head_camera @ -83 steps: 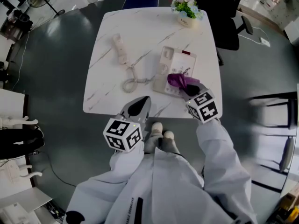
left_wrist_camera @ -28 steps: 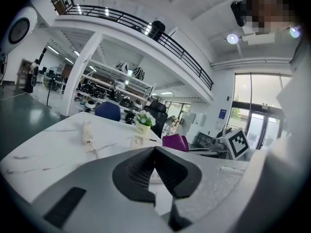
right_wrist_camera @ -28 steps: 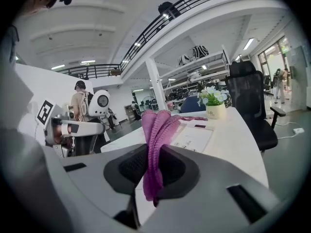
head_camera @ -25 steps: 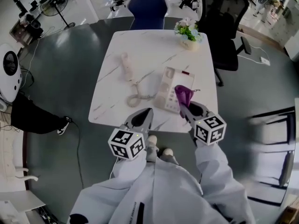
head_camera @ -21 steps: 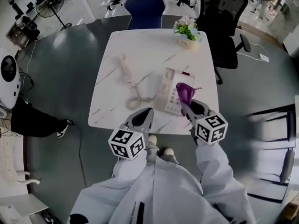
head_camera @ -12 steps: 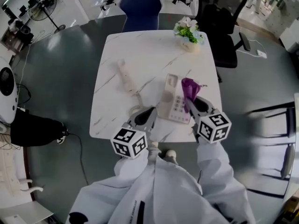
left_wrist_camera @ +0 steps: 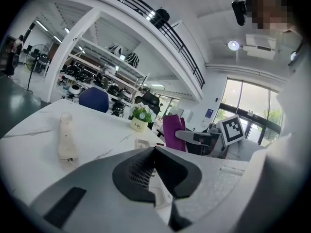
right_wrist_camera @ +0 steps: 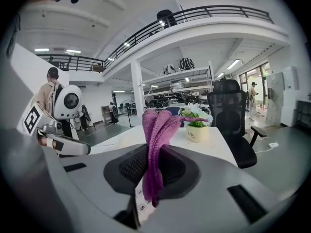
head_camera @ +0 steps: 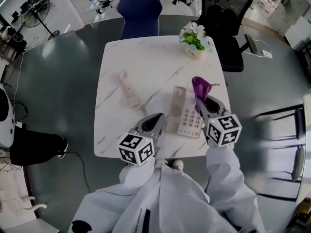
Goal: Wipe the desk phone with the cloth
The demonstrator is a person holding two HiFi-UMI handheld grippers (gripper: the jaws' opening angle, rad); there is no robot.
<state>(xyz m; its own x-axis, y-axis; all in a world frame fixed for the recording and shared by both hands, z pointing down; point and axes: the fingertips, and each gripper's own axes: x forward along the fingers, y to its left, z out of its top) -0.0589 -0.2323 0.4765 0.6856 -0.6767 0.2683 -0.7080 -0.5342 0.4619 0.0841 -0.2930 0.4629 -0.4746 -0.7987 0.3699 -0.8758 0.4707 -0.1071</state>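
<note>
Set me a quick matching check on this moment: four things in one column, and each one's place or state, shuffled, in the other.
Things:
1. cloth
2. handset
3. flower pot
4. phone base

Places or states:
A. near the far edge of the table
B. clamped in the tongs of the right gripper
C. cradle empty, keypad facing up
D. lying off the cradle, to the left of the base

Pairs: 1-B, 2-D, 3-A, 4-C

Open office hall, part lab.
A black chair (head_camera: 226, 13) and blue chair (head_camera: 140, 6) are flanking a marble worktop (head_camera: 146, 57); a railed mezzanine (right_wrist_camera: 218, 14) is running overhead.
</note>
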